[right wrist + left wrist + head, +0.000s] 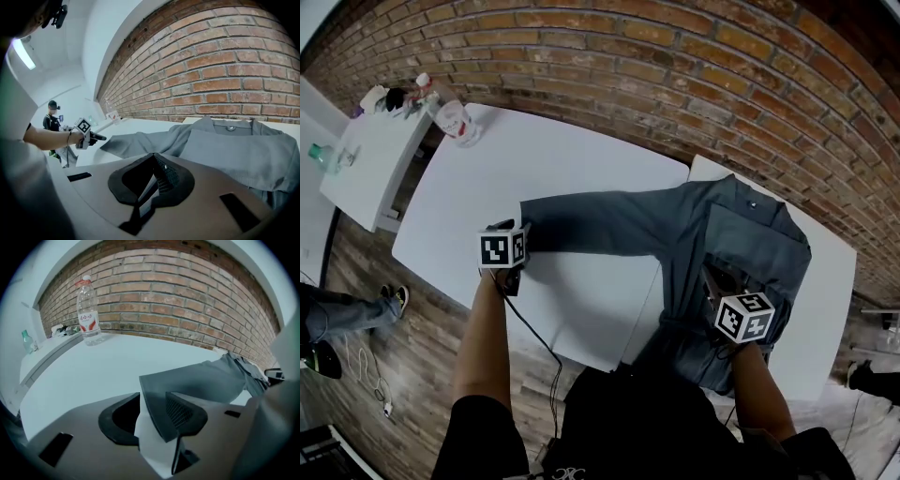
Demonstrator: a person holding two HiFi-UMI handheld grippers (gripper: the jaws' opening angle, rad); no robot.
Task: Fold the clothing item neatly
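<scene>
A grey-blue shirt [741, 234] lies on the white table [487, 169], collar toward the brick wall, with one sleeve [600, 225] stretched out to the left. My left gripper [521, 236] is at that sleeve's cuff. In the left gripper view the cuff [157, 394] lies between the open jaws [154, 413], draped on the right-hand one with bare table showing beside it. My right gripper [712, 279] is over the shirt's lower body near the table's front edge. Its jaws [152, 180] are shut with a thin strip of shirt fabric between them.
A clear water bottle [455, 120] stands at the table's far left corner. A smaller white side table [366, 169] with a green bottle [319, 155] is further left. The brick wall [675, 56] runs behind. The shirt's hem hangs over the front edge.
</scene>
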